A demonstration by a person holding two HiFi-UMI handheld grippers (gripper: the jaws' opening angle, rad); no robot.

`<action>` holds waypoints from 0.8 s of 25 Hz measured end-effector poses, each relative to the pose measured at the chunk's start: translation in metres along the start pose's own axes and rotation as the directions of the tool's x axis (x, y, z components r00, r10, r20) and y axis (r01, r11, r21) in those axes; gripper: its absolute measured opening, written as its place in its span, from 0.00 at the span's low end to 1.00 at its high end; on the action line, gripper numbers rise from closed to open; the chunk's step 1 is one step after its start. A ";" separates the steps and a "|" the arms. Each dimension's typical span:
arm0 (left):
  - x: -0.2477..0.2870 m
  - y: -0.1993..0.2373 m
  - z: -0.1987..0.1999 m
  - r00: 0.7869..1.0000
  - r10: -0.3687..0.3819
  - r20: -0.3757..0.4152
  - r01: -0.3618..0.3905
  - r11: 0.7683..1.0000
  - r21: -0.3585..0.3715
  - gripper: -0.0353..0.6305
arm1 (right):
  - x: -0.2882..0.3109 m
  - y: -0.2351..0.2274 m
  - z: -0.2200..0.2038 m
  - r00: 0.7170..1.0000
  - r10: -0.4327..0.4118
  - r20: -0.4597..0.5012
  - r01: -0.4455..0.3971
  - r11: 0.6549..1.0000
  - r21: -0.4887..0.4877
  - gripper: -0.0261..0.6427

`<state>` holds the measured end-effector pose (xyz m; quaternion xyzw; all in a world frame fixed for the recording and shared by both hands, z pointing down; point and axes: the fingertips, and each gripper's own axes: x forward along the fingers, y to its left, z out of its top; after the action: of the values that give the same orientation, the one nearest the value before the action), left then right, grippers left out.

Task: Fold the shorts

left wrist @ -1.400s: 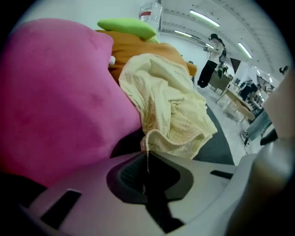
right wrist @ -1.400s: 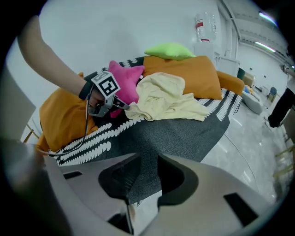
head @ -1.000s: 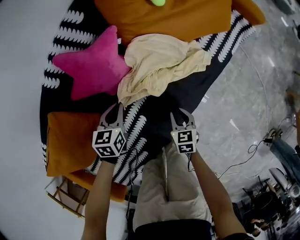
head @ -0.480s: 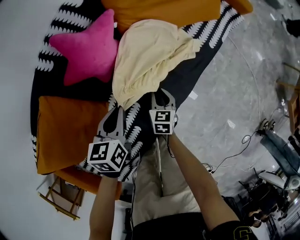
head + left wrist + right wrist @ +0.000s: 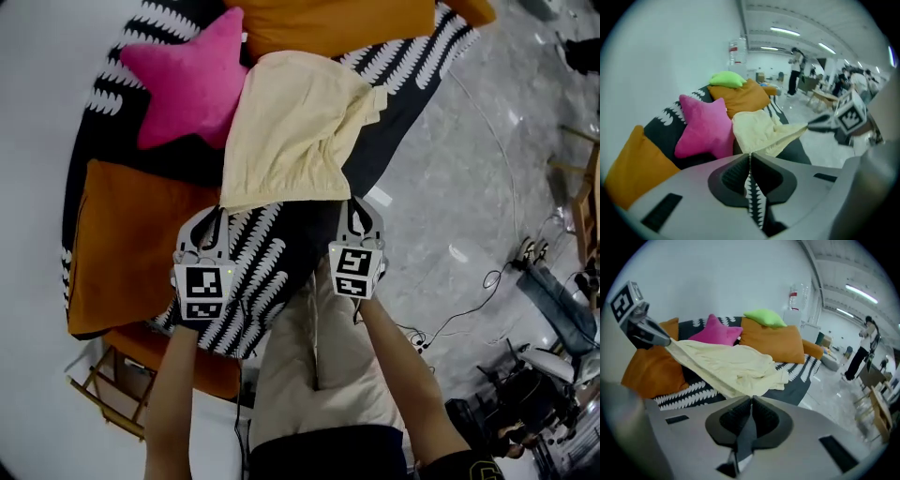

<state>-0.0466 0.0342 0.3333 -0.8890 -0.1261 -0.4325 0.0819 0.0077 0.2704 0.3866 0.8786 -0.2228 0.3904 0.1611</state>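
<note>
The cream shorts (image 5: 291,131) lie spread on the black-and-white patterned seat (image 5: 272,262), and their near edge is pulled straight between my two grippers. My left gripper (image 5: 221,208) is shut on that edge's left corner. My right gripper (image 5: 358,201) has just been closing, with cloth between its jaws, and is now shut on the right corner. In the left gripper view the shorts (image 5: 754,133) run from my shut jaws to the right gripper (image 5: 809,124). In the right gripper view the shorts (image 5: 726,362) stretch across to the left gripper (image 5: 665,341).
A pink star cushion (image 5: 187,80) touches the shorts' far left side. An orange cushion (image 5: 131,244) lies at the left and another (image 5: 328,23) behind the shorts. A grey stone floor (image 5: 469,169) with cables (image 5: 487,281) lies at the right. A wooden frame (image 5: 112,384) stands at the lower left.
My right gripper has moved right from beside the left one, and the left has shifted left and rolled. The shorts' near edge, bunched before, is now drawn straight between them.
</note>
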 end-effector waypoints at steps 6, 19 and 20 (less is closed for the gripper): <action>0.021 -0.007 -0.053 0.995 0.014 -0.099 0.030 0.906 0.422 0.10 | -0.065 0.044 -0.057 0.982 0.075 -0.171 -0.094 0.990 -0.105 0.08; -0.005 0.022 -0.164 0.999 0.048 -0.025 -0.054 0.888 -0.456 0.10 | -0.087 0.181 -0.151 0.889 0.226 -0.398 -0.279 0.957 -0.080 0.08; -0.007 0.023 -0.178 0.997 0.069 -0.037 -0.078 0.891 -0.447 0.10 | -0.085 0.187 -0.155 0.877 0.243 -0.415 -0.303 0.949 -0.083 0.09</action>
<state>-0.1771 -0.0345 0.4363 -0.8836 0.0114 -0.4556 -0.1074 -0.2349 0.2050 0.4417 0.7259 -0.3348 0.5629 0.2101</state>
